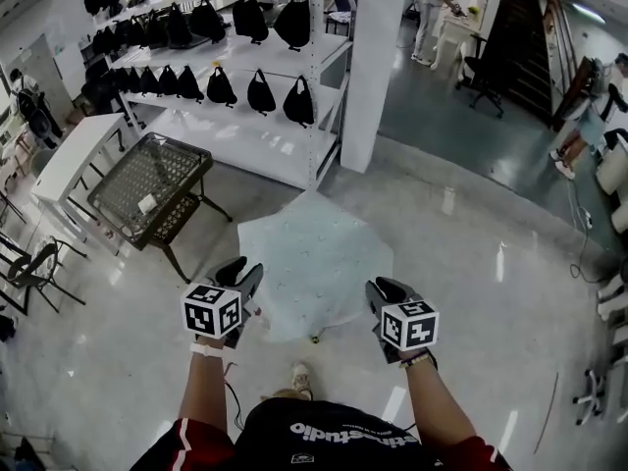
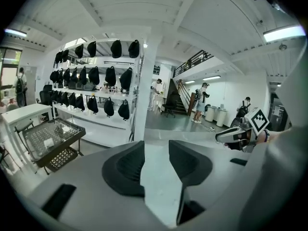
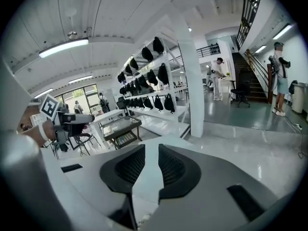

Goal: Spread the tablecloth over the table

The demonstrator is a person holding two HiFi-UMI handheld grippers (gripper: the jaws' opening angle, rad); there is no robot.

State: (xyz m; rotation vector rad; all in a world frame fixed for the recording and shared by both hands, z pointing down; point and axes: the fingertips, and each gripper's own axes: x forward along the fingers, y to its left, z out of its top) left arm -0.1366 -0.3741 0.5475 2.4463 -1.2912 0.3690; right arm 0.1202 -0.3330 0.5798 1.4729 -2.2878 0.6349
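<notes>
A pale blue-white tablecloth (image 1: 314, 263) lies draped over a small table in the middle of the floor and hides the table completely. My left gripper (image 1: 240, 271) is at the cloth's near left edge. Its jaws stand wide apart, with only the pale cloth (image 2: 159, 186) showing beyond the gap. At the near right edge, my right gripper (image 1: 385, 287) also has its jaws parted, and the cloth (image 3: 149, 182) shows through the gap without being pinched. Each gripper appears in the other's view: the right gripper (image 2: 226, 137) and the left gripper (image 3: 84, 118).
A black mesh cart (image 1: 152, 180) stands to the left of the covered table. White shelving with black bags (image 1: 245, 86) and a white pillar (image 1: 378, 57) are behind it. A white table (image 1: 69, 160) and chairs (image 1: 29, 268) line the left side. A person (image 1: 432, 8) stands far back.
</notes>
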